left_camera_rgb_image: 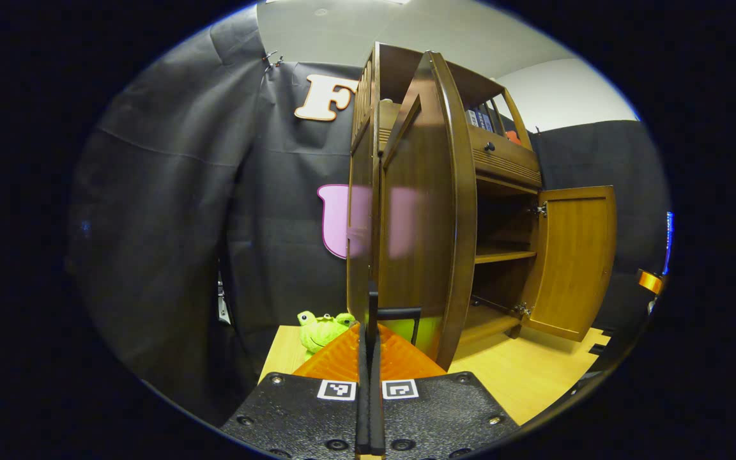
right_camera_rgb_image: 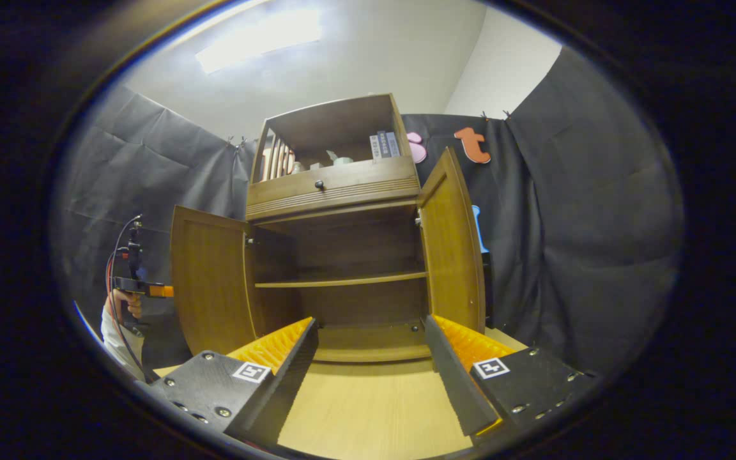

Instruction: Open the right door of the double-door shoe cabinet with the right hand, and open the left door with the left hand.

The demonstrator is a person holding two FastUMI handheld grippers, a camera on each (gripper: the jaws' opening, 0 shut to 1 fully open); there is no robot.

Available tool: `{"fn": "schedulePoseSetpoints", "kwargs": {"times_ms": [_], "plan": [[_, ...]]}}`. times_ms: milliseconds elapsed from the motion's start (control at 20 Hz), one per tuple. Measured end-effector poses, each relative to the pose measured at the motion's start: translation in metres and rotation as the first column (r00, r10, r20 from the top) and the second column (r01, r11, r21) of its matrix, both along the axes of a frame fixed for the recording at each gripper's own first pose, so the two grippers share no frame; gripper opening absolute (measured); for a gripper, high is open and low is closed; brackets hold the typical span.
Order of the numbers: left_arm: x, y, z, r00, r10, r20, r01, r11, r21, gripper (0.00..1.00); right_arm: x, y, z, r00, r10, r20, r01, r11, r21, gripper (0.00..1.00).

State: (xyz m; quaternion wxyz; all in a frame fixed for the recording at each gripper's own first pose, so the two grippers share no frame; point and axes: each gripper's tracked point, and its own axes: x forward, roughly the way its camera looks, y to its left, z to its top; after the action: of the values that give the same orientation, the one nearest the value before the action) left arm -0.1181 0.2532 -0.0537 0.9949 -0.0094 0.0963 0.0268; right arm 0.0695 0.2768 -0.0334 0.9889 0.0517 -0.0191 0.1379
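Both doors swung out, left claw [left_camera_rgb_image: 368, 358] clenched shut, right claw [right_camera_rgb_image: 371, 377] released wide.

Shoe cabinet [right_camera_rgb_image: 336, 243] sits on the worktop [right_camera_rgb_image: 374, 409]; left door [left_camera_rgb_image: 429, 211] could get bumped or overextended if the close left claw is yanked sideways.

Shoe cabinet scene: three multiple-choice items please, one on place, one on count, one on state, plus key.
1. Where is the green plush toy?
A. on the tabletop beside the cabinet
B. held in a gripper
C. on the cabinet's top

2. How many cabinet doors stand open?
A. none
B. one
C. two

3. How do the jaws of the right gripper stand?
A. wide apart
B. shut on a door
C. shut on nothing

Key:
1 A, the left gripper view shows it sitting on the wood next to the cabinet's side.
2 C, the left door and the right door are both swung out.
3 A, the cabinet's inside shows in the wide gap between them.
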Motion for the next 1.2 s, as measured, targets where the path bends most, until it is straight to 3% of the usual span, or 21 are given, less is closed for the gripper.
{"fn": "schedulePoseSetpoints", "kwargs": {"times_ms": [250, 300, 350, 400, 450, 500, 600, 800, 950, 1200], "plan": [[0.003, -0.013, 0.002, 0.999, 0.046, 0.028, -0.047, 0.998, 0.042, 0.02, 0.002, 0.016, 0.001, 1.000, 0.023, -0.003, -0.023, 0.999, -0.030, 0.95], [0.001, -0.018, 0.002, 0.998, 0.046, 0.030, -0.048, 0.997, 0.056, 0.04, 0.003, 0.018, 0.001, 1.000, 0.029, -0.005, -0.029, 0.999, -0.035, 0.99], [-0.001, -0.021, 0.002, 0.998, 0.051, 0.032, -0.053, 0.996, 0.070, 0.10, 0.005, 0.020, 0.001, 0.999, 0.032, -0.007, -0.032, 0.999, -0.041, 0.96], [-0.001, -0.020, 0.000, 0.997, 0.077, 0.027, -0.080, 0.993, 0.091, 0.00, 0.008, 0.019, 0.001, 1.000, 0.027, -0.008, -0.027, 0.999, -0.046, 0.99], [-0.003, -0.015, 0.001, 0.994, 0.110, 0.021, -0.112, 0.988, 0.104, 0.15, 0.010, 0.019, 0.001, 1.000, 0.010, -0.007, -0.010, 0.999, -0.047, 0.99], [-0.010, -0.009, -0.001, 0.989, 0.148, 0.020, -0.149, 0.983, 0.107, 0.08, 0.012, 0.016, 0.003, 1.000, -0.008, -0.008, 0.008, 0.999, -0.037, 1.00], [-0.024, -0.005, 0.006, 0.981, 0.191, 0.029, -0.193, 0.977, 0.093, 0.30, 0.013, 0.020, -0.001, 1.000, 0.000, -0.015, 0.000, 1.000, -0.024, 0.96], [-0.046, -0.011, 0.022, 0.967, 0.249, 0.053, -0.254, 0.961, 0.113, 0.70, 0.020, 0.023, -0.008, 0.999, -0.012, -0.032, 0.010, 0.998, -0.057, 0.99], [-0.058, -0.018, 0.034, 0.955, 0.285, 0.078, -0.294, 0.944, 0.149, 0.92, 0.023, 0.028, -0.009, 0.999, -0.010, -0.042, 0.007, 0.998, -0.057, 0.99], [-0.059, -0.053, 0.059, 0.963, 0.246, 0.113, -0.262, 0.950, 0.167, 0.95, 0.021, 0.024, 0.004, 0.999, -0.035, -0.036, 0.033, 0.998, -0.060, 0.99]]}}
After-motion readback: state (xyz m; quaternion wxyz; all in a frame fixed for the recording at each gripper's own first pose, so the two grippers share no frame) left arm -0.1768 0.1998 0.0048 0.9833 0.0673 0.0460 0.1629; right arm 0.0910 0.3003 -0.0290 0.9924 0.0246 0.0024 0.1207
